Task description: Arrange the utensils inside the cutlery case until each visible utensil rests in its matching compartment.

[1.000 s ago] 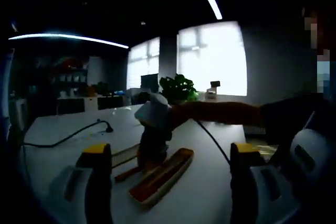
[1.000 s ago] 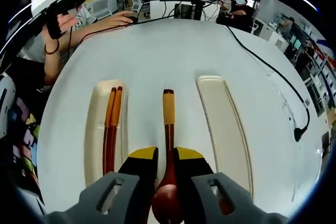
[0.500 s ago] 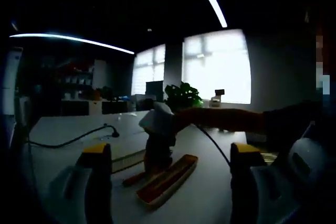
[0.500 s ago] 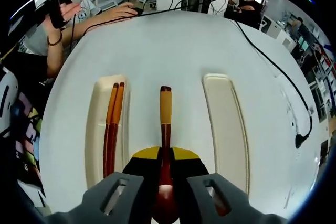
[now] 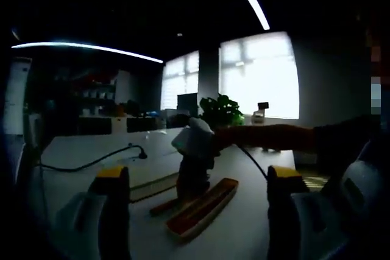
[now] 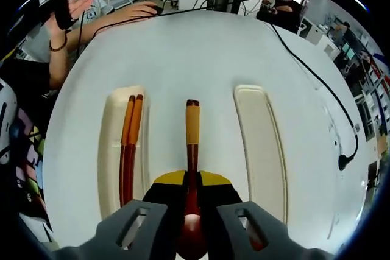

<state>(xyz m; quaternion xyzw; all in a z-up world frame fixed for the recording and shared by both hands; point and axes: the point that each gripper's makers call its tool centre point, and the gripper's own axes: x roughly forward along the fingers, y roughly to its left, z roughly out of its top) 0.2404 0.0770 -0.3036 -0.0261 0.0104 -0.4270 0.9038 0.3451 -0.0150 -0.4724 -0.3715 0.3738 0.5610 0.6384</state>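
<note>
Left half of case [image 6: 116, 150]: 2 chopsticks [image 6: 129, 150] seated, done. Centre: right gripper [image 6: 192, 190] clamped on spoon [image 6: 192, 144], on table betw. halves, pending. Right half [image 6: 262, 144] vacant. Left gripper [image 5: 192, 178]: wide open, idle.

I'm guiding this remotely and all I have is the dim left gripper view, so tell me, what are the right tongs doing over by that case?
Observer: The right tongs are shut on the spoon, near its bowl; the handle points away across the table.
Operator: Is anything in the case yet?
Observer: Yes, a pair of chopsticks lies in the cream tray on the left.
Operator: And the other half?
Observer: The cream tray on the right has nothing in it.
Operator: Where is the spoon relative to them?
Observer: Between the two trays, over bare tabletop.
</note>
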